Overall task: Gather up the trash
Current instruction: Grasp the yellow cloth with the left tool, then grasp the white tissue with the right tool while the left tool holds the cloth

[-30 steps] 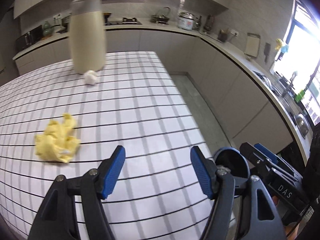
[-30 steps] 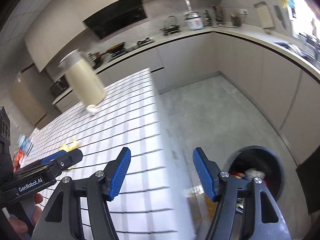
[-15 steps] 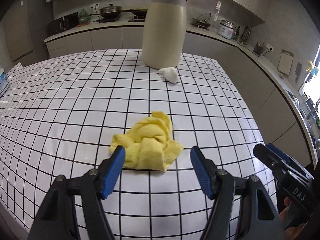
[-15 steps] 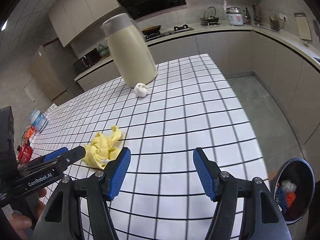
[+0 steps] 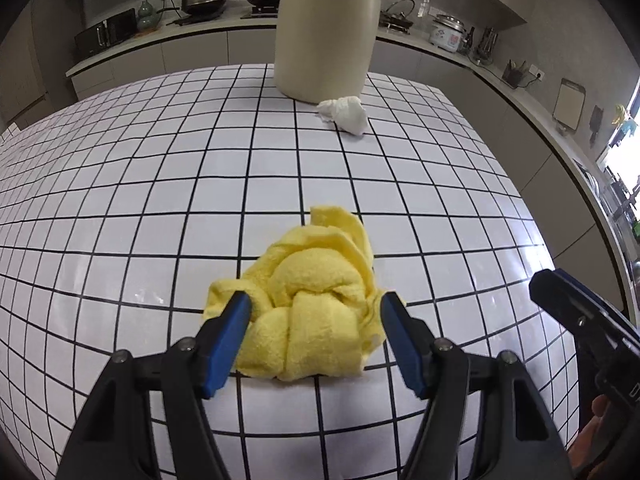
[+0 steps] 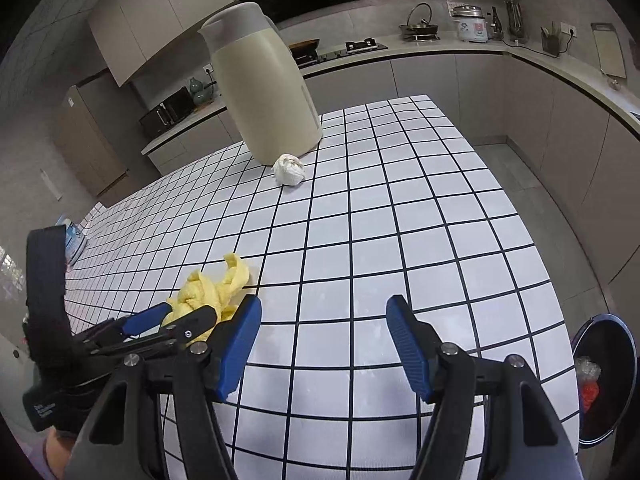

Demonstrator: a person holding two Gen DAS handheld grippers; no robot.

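With the left claw [image 5: 316, 336] wide around the yellow cloth [image 5: 312, 312], seemingly low enough, close squarely on its bulk.

One yellow cloth [image 5: 316, 308], one white paper wad [image 5: 346, 114], one jug [image 6: 260, 96], one bin [image 6: 606, 380]

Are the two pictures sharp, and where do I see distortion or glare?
Left wrist view: sharp; the fisheye bends the grid of the tiled table into curves, soft glare lies on the tiles near the yellow cloth, and the window at the right edge is overexposed. Right wrist view: also sharp, with dark corners and curved counter lines; the white paper ball stays crisp.
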